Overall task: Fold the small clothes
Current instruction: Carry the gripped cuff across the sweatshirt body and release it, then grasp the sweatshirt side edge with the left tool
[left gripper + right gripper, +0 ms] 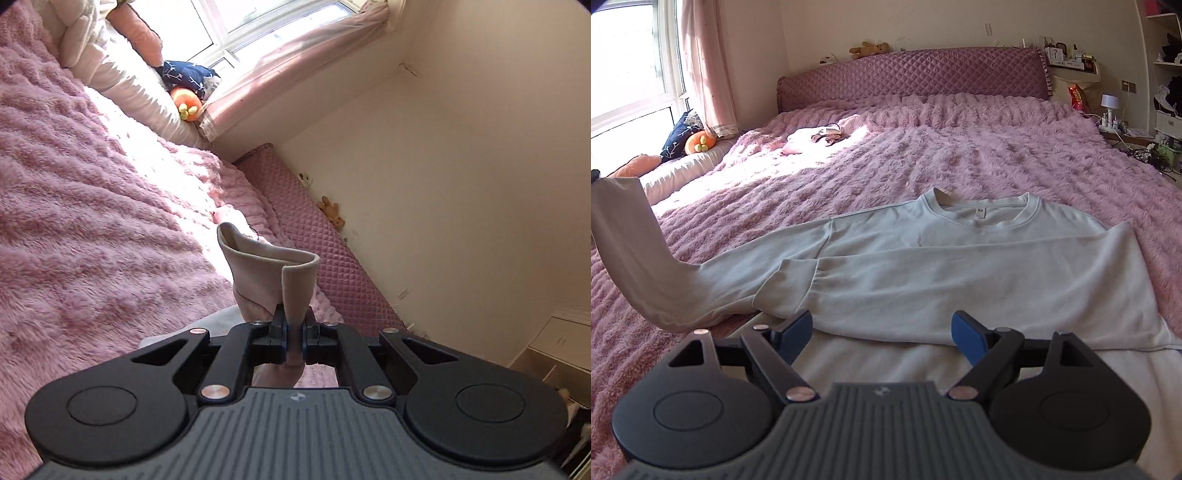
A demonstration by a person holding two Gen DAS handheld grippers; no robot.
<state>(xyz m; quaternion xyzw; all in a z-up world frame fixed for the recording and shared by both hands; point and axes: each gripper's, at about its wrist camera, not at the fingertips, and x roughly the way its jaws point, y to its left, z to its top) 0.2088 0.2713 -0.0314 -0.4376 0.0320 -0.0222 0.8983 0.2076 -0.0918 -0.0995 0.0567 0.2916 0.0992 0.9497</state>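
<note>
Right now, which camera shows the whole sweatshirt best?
The right wrist view: the sweatshirt lies spread across the pink blanket, neckline visible. The left wrist view shows only its cuff pinched in the left hand-held gripper.

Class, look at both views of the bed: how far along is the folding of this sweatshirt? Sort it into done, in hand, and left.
Done: the sweatshirt lies flat on the pink blanket, one sleeve folded across its chest. In hand: the left claw is shut on the other sleeve's cuff, lifted off the bed. Left: laying that sleeve over, then folding the body. The right claw is open, holding nothing.
</note>
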